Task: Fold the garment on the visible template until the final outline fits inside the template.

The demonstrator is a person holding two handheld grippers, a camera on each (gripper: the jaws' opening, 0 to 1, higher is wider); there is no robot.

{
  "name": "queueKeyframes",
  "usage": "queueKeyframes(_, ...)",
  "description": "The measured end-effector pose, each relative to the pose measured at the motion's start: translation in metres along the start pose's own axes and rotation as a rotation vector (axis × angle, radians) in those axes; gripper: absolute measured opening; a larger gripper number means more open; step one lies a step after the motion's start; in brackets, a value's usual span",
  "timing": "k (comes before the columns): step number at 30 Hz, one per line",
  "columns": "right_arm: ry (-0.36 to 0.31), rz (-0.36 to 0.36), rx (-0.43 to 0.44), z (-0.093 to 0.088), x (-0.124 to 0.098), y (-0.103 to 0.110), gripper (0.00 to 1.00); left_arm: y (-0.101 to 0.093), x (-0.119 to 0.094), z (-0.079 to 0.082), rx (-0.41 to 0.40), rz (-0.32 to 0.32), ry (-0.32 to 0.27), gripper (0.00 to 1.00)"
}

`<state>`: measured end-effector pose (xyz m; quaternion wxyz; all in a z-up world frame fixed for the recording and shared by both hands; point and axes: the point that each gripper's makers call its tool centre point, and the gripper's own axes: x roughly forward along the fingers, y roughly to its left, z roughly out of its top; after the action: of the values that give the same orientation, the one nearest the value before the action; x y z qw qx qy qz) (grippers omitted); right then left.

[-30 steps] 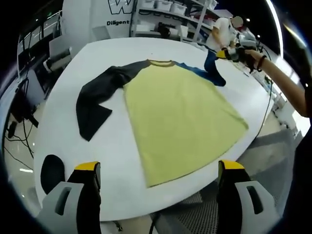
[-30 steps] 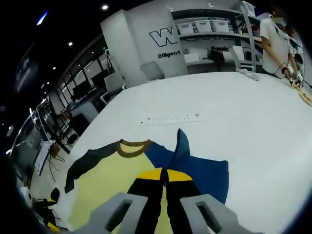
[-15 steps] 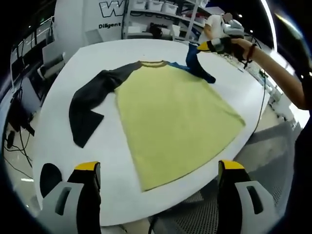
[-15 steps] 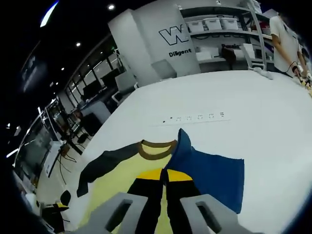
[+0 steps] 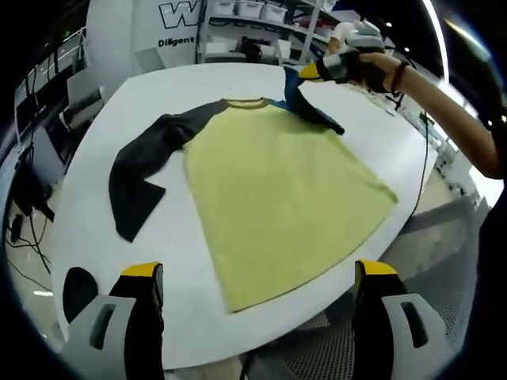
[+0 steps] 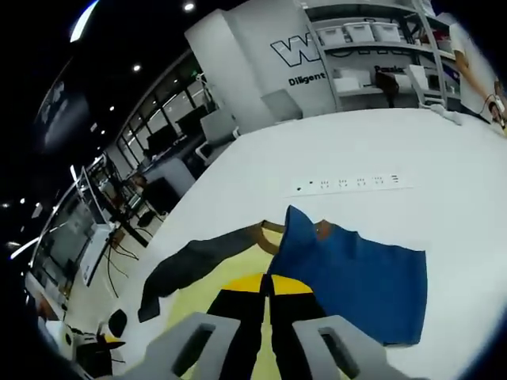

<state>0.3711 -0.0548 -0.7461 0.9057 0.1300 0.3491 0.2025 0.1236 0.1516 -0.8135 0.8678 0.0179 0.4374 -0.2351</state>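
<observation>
A shirt with a yellow body (image 5: 285,194), a dark grey sleeve (image 5: 139,174) and a blue sleeve (image 5: 305,107) lies spread on the white table (image 5: 119,261). My left gripper (image 5: 257,273) hangs open at the table's near edge, apart from the hem. My right gripper (image 6: 268,281) is shut on the blue sleeve (image 6: 356,273) and holds it lifted over the collar (image 6: 265,236). In the left gripper view, the right gripper (image 5: 317,71) appears at the far side in a person's hand. The grey sleeve (image 6: 194,261) lies flat on the table.
Shelves with white bins (image 6: 368,47) and a wall with lettering (image 5: 181,16) stand behind the table. A strip of small marks (image 6: 348,184) lies on the table beyond the shirt. Desks and chairs (image 6: 162,170) fill the room's left. A dark round object (image 5: 79,289) lies near the left jaw.
My right gripper has carried the blue sleeve up and across toward the collar and yellow body. The left gripper has barely shifted.
</observation>
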Motion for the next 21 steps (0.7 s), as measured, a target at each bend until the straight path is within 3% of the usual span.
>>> queueKeyframes(3,0.005,0.019,-0.002,-0.001,0.005,0.011,0.0,0.0,-0.002,0.003,-0.019,-0.016,-0.021,0.99)
queueKeyframes(14,0.023,0.073,-0.052,0.005,0.021,0.053,0.0,0.007,-0.005,0.001,-0.02,0.01,-0.017,0.99)
queueKeyframes(21,0.034,0.095,-0.057,0.004,0.032,0.068,0.0,0.006,-0.005,0.0,-0.017,0.01,-0.012,0.99)
